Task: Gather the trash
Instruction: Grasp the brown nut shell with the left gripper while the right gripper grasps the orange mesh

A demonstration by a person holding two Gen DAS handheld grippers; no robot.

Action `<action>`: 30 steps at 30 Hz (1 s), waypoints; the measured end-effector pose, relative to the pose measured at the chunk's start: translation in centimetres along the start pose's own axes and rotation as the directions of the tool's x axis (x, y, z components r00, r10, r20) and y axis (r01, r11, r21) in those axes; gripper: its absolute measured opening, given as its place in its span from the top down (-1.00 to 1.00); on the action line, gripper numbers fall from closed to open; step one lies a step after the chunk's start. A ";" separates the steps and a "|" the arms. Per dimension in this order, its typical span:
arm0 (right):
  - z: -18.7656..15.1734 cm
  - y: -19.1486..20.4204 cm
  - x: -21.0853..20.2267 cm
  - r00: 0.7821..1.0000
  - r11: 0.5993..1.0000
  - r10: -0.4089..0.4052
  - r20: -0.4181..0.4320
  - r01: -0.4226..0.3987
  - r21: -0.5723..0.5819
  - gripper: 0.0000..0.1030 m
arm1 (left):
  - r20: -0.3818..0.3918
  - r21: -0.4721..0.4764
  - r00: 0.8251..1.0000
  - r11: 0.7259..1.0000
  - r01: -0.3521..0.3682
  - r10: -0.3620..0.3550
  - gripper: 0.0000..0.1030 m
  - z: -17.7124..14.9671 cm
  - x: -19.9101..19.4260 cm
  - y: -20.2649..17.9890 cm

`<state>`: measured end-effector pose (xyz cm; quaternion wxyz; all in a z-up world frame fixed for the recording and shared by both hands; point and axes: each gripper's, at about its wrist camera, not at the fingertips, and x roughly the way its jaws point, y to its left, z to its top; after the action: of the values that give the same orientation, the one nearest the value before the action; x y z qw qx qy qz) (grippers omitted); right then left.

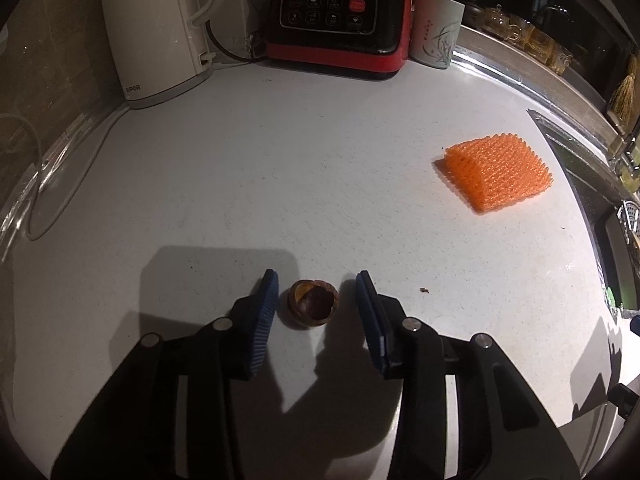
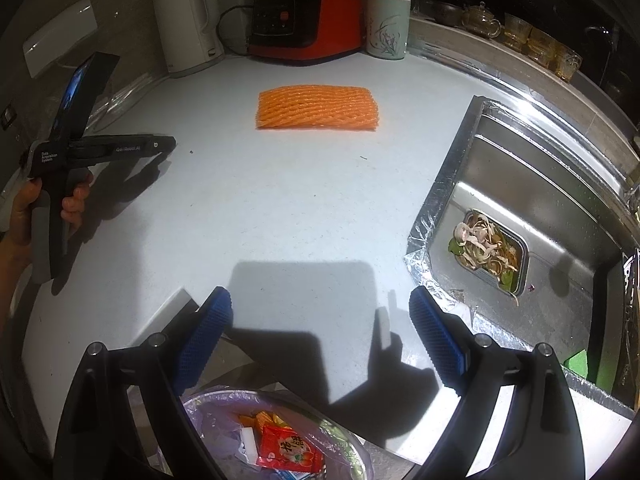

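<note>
A brown hollow fruit shell (image 1: 313,307) lies on the white counter (image 1: 280,160). My left gripper (image 1: 317,286) is open with one blue finger on each side of the shell, not touching it. An orange foam fruit net (image 1: 498,170) lies to the right; it also shows in the right wrist view (image 2: 317,108). My right gripper (image 2: 321,305) is open and empty, held above the counter's front edge over a bin with a purple bag (image 2: 280,436) holding wrappers. The left gripper (image 2: 100,148) shows at the left of the right wrist view; the shell is hidden there.
A white kettle (image 1: 156,28), a red-black appliance (image 1: 340,16) and a printed cup (image 1: 436,30) stand at the back. A steel sink (image 2: 532,200) on the right holds a strainer of food scraps (image 2: 488,252). A small crumb (image 1: 423,290) lies near the left gripper.
</note>
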<state>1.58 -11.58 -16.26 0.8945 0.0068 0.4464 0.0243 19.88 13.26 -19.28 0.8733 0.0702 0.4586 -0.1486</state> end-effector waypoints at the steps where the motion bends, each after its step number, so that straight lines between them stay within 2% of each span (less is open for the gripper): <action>1: 0.1 0.0 0.0 1.000 1.000 0.000 0.001 0.000 0.002 -0.75 | 0.000 0.001 1.000 1.000 0.000 0.000 0.33 0.0 0.0 0.0; 5: 0.3 -0.2 0.2 1.000 1.000 0.004 -0.003 -0.004 0.008 -0.75 | 0.003 0.018 1.000 1.000 -0.001 0.001 0.53 -0.2 -0.2 -0.3; 11: 0.7 0.1 0.2 1.000 1.000 0.005 -0.003 -0.005 -0.003 -0.75 | 0.016 0.044 1.000 0.999 -0.027 0.027 0.53 -0.3 -0.4 -0.8; 21: 1.4 0.0 0.7 1.000 1.000 -0.002 0.000 0.002 -0.007 -0.75 | 0.032 0.041 0.999 0.999 -0.007 0.006 0.53 -0.4 -1.7 -0.6; 26: 3.6 -0.1 2.1 1.000 1.000 -0.009 0.019 0.009 -0.019 -0.75 | 0.074 0.023 0.997 1.000 -0.013 0.011 0.53 -0.7 -4.2 -0.5; 30: 6.8 -0.5 4.0 0.999 1.000 -0.002 0.036 0.002 -0.012 -0.77 | 0.092 0.006 0.996 1.000 0.000 0.000 0.53 -1.3 -6.1 -0.7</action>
<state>9.44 -11.78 -15.35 0.9024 0.0016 0.4302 0.0260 15.32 14.11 -15.03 0.8934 0.0658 0.4173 -0.1531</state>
